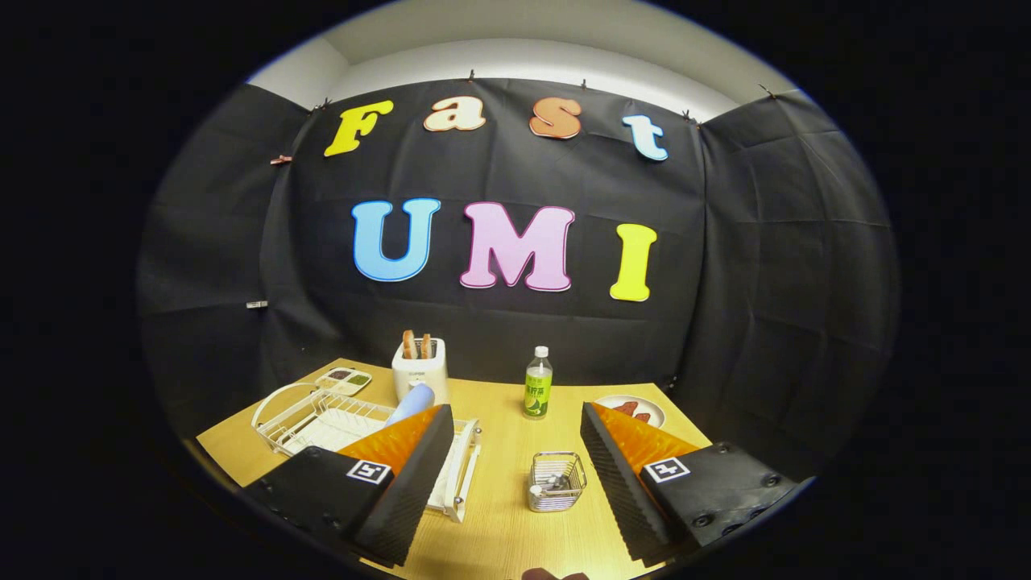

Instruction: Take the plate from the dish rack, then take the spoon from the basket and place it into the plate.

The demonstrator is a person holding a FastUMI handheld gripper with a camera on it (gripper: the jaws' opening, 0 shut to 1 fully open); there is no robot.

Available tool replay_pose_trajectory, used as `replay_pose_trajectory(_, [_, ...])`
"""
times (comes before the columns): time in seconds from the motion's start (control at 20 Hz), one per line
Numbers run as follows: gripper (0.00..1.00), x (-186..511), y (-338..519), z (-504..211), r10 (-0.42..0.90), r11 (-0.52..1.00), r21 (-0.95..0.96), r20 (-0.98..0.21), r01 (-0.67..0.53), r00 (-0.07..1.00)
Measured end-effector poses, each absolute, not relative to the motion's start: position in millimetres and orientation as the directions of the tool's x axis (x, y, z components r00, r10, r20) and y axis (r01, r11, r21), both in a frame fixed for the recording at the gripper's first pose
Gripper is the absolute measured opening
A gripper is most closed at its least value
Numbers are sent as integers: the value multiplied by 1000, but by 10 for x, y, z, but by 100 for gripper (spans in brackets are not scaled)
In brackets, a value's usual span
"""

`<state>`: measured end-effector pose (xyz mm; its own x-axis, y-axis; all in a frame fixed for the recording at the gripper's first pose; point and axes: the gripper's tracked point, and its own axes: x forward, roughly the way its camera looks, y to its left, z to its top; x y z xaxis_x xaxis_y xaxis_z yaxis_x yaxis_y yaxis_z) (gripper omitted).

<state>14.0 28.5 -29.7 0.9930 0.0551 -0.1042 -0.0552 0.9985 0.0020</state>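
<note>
The counter (499, 515) carries a dish rack (322, 419) left of the basket (556, 481), a plate (409, 403) standing in it. The hand-held gripper (515, 475) hovers level above the counter, fingers spread wide, empty, the basket between them with a spoon (554, 483) inside.

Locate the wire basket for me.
In the gripper view, the basket stands on the table between the open gripper fingers, nearer the right one, this side of the bottle.
</note>
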Motion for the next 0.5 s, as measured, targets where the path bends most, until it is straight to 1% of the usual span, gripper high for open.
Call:
replay_pose_trajectory(0.3, [98,445,600,-227,111,994,7,-126,-111,986])
replay_pose_trajectory(0.4, [98,612,798,-295,151,988,22,-179,-150,972])
replay_pose_trajectory(0.5, [98,775,907,-330,160,987,14,-222,-161,962])
